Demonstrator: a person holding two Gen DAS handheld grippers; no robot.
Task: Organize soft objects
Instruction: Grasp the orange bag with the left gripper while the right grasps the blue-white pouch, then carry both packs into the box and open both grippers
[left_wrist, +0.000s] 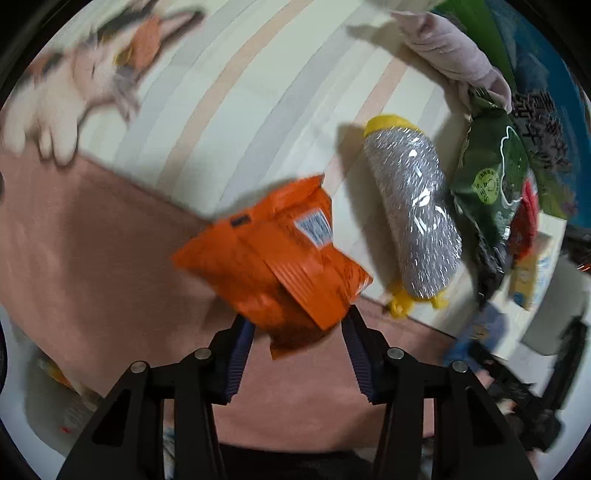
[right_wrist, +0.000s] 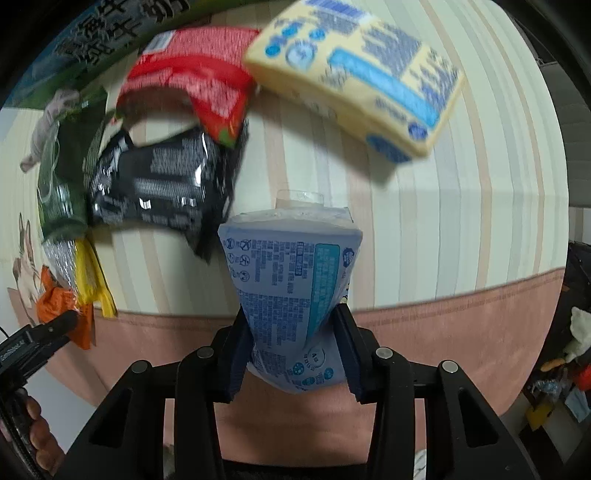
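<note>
My left gripper is shut on an orange snack packet and holds it above the pink band of the striped bed sheet. The packet also shows at the left edge of the right wrist view. My right gripper is shut on a pale blue tissue pack, squeezed at its waist, above the sheet. A silver-and-yellow scrubber pack lies just right of the orange packet.
A green packet, a black packet, a red packet and a yellow-blue pack lie on the sheet. A grey cloth lies beyond them. A cat print is on the sheet's far left.
</note>
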